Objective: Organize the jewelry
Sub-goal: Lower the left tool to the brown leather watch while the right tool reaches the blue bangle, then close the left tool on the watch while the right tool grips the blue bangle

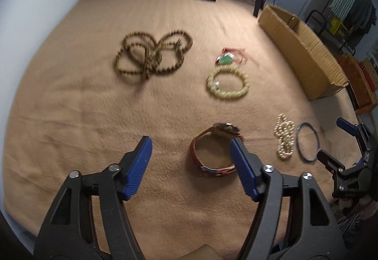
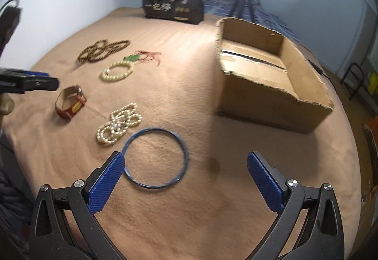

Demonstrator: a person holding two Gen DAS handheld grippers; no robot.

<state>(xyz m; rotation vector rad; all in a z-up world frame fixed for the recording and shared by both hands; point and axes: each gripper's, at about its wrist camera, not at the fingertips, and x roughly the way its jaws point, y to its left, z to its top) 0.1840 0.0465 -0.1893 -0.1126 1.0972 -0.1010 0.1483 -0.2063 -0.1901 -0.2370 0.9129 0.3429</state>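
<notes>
Left wrist view: hovering spread wide, left gripper [image 1: 191, 144] nearing watch [image 1: 216, 150]; right gripper [image 2: 186, 162] gaping over blue bangle [image 2: 156, 158], near cardboard box [image 2: 271, 94].

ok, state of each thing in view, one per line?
left tongs: open, empty
right tongs: open, empty
cardboard box: open top, empty
watch: strap closed in a loop
blue bangle: flat on blanket
pearl necklace: bunched
brown bead string: coiled

Left gripper [image 1: 191, 143]: jaws spread wide, nothing between the blue pads [image 1: 139, 165], angled down. Right gripper [image 2: 185, 160]: jaws also wide apart, empty, tilted downward, positioned to the left gripper's right.
</notes>
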